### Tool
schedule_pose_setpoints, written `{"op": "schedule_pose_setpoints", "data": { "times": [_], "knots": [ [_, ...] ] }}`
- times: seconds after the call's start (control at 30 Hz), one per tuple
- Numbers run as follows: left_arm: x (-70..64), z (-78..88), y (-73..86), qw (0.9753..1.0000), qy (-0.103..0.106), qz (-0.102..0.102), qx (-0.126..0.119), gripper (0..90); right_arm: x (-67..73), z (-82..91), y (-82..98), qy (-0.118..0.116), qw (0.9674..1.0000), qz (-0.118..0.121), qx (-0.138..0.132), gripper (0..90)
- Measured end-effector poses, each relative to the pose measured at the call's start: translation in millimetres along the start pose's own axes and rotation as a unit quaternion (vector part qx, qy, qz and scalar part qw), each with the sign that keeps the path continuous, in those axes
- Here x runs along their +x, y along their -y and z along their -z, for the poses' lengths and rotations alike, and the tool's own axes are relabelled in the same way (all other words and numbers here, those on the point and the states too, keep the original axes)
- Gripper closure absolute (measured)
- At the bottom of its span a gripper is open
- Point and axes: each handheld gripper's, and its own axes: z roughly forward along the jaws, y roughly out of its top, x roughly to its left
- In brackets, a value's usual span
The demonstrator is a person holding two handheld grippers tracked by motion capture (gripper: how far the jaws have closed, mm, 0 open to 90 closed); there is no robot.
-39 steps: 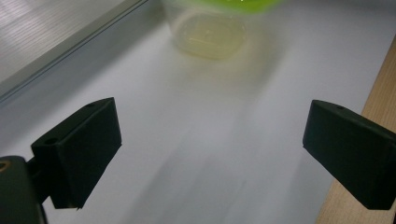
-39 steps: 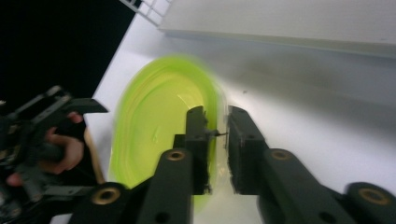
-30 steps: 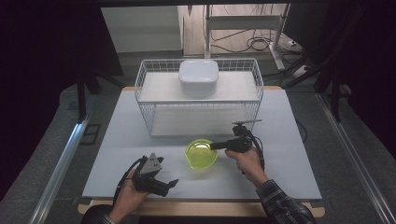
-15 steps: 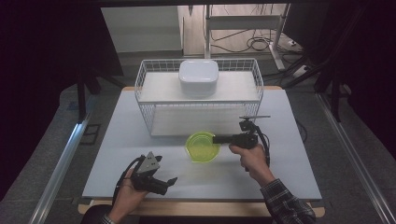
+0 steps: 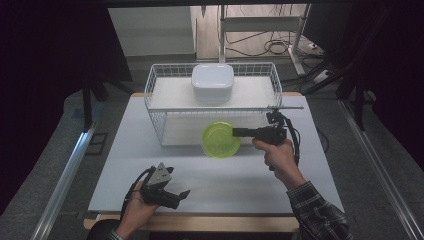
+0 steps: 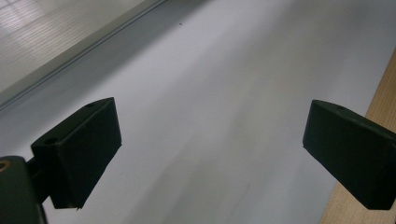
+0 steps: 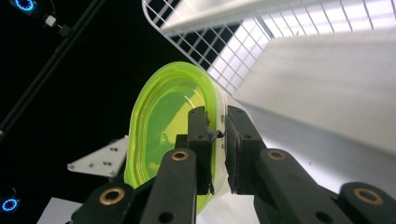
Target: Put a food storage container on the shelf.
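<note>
Right gripper (image 5: 235, 132): held level above the table (image 5: 240, 175), jaws pointing left, clamped on the right-hand rim of a lime-green translucent plastic bowl (image 5: 220, 139). Confirmed in the right gripper view: right gripper (image 7: 217, 140) with one pad inside the wall of the bowl (image 7: 168, 121) and one outside, rim pinched between them. Bowl clear of the table surface, carried roughly level in the high view, mouth upward. Positioned just in front of the near face of the white wire basket (image 5: 160, 95), partly overlapping that face in the high view, toward the middle of the table. Whether bowl and wire touch: cannot tell. Right hand (image 5: 277, 155) wrapped round the grip, checked sleeve (image 5: 315, 215) entering from the near right edge, cable (image 5: 296, 145) looping beside the wrist.

Wire basket (image 7: 224, 42) standing at the far middle of the table. White lidded container (image 5: 212, 82), square with rounded corners, seated on the shelf inside the basket, toward its centre, well apart from the bowl.

Left gripper (image 5: 172, 197): resting low at the near left of the table, grey three-cornered plate (image 5: 160, 175) on top, left hand (image 5: 137, 210) beneath. Jaws wide apart, nothing between them; in the left gripper view, left gripper (image 6: 210, 154) over bare pale table surface (image 6: 210, 93), wooden table edge (image 6: 373, 140) at right.
</note>
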Motion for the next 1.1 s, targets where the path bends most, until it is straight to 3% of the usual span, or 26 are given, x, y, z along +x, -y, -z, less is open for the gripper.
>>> {"op": "schedule_pose_setpoints", "data": {
  "times": [0.67,1.1],
  "knots": [
    [-0.3,-0.8,0.1,1.0,0.001,-0.001,0.001,4.3,34.8,19.7,-53.5,-0.008,0.9991,0.016,-0.039,81.6],
    [-0.7,-0.6,0.2,1.0,0.003,0.001,0.0,4.3,59.7,16.9,-92.7,0.001,0.9972,0.038,-0.065,81.6]
  ]
}}
